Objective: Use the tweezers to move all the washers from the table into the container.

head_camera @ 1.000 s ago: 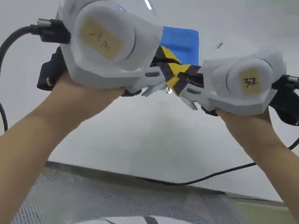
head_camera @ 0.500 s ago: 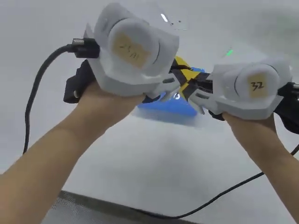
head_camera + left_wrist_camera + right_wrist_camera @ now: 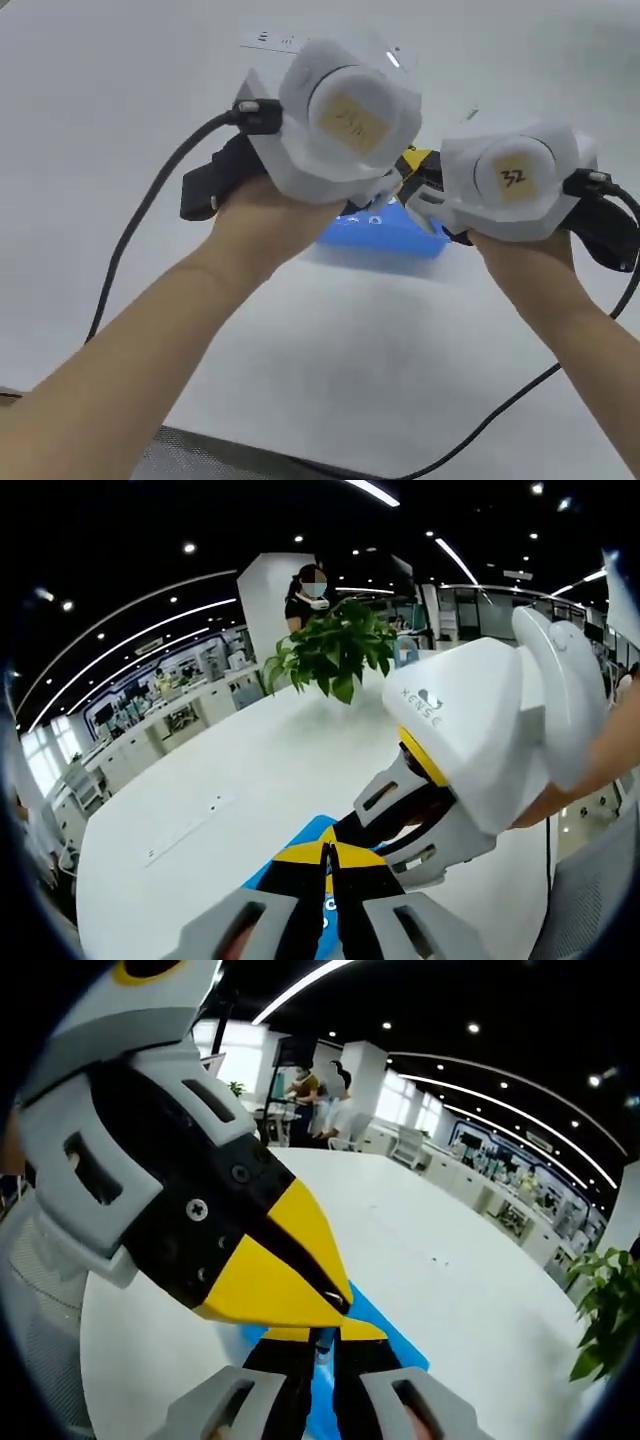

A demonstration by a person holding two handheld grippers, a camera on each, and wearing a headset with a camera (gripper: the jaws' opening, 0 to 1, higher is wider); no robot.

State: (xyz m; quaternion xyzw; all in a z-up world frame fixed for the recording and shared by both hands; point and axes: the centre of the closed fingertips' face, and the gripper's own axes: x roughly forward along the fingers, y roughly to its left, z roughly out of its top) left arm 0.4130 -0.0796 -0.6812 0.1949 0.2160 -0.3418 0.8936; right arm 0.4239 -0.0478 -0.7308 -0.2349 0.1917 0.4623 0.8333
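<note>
Shifted over the blue container (image 3: 385, 235), left gripper (image 3: 327, 852) and right gripper (image 3: 321, 1334) keep jaws closed (tips meeting).

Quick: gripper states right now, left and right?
Left gripper: jaws shut; anything pinched cannot be told.
Right gripper: jaws shut; anything pinched cannot be told.

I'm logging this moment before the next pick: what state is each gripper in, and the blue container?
left gripper: shut, yellow fingers pressed tip to tip.
right gripper: its tips sit close with a thin slit between them; fully shut or not, cannot tell.
blue container: flat on the table beneath both grippers, inside hidden.
</note>
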